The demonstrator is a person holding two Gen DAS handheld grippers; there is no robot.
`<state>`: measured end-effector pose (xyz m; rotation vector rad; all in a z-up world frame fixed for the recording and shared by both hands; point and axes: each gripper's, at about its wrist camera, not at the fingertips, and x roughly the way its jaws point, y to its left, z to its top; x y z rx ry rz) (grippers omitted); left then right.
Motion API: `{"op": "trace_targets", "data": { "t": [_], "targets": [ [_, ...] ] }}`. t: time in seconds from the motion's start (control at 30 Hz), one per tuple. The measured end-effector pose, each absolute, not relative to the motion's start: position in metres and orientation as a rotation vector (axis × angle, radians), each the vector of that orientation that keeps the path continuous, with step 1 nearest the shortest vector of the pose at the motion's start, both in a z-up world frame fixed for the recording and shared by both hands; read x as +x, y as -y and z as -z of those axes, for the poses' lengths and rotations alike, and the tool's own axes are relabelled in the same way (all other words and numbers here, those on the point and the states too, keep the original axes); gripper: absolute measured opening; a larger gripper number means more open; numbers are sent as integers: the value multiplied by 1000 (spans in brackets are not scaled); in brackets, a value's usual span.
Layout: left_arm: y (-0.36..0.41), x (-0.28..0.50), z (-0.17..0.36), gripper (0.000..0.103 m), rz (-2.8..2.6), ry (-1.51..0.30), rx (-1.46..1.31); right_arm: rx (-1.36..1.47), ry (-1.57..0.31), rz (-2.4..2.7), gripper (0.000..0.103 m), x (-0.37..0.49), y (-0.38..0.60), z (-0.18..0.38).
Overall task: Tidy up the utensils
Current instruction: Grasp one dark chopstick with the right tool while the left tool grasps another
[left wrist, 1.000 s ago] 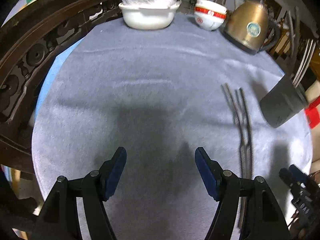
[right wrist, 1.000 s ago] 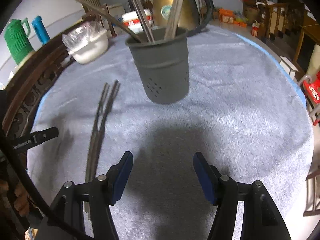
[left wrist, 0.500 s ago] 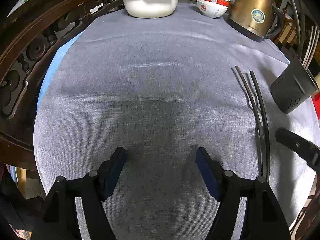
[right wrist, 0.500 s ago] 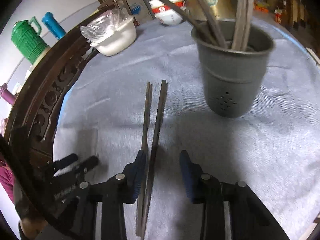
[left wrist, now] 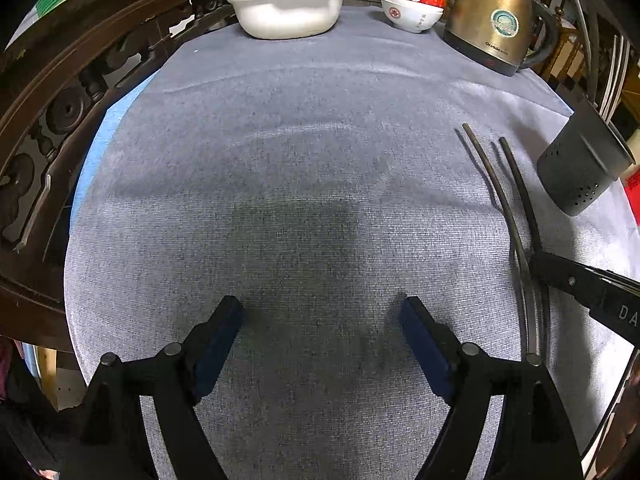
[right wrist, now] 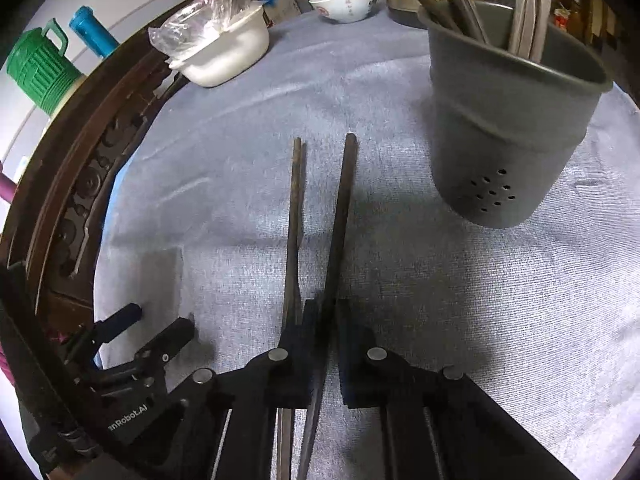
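Observation:
Two dark chopsticks lie side by side on the grey cloth, also seen in the left wrist view. My right gripper is shut on one chopstick, the right one; the other lies just outside the left finger. A grey utensil cup holding several utensils stands to the right, also in the left wrist view. My left gripper is open and empty above bare cloth, left of the chopsticks; it shows in the right wrist view.
A white bowl with a plastic bag, stacked red-and-white bowls and a brass kettle stand at the far edge. A dark carved wooden chair back curves along the left. Green and blue jugs stand behind it.
My right gripper has moved in over the chopsticks, lowered and closed on one. My left gripper stayed open and barely moved.

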<state>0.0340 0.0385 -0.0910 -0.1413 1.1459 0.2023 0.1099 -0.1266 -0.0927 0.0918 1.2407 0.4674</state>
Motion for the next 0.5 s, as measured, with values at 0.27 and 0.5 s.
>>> {"op": "trace_targets", "data": {
  "t": [0.27,0.5],
  "targets": [
    [-42,43,82,83,-172,-1171,-256,-6,-1262,-456,7,101,151,87],
    [0,65,63,83,-85,-1178,-235,3,-1267,-438,7,94,179,89]
  ]
}}
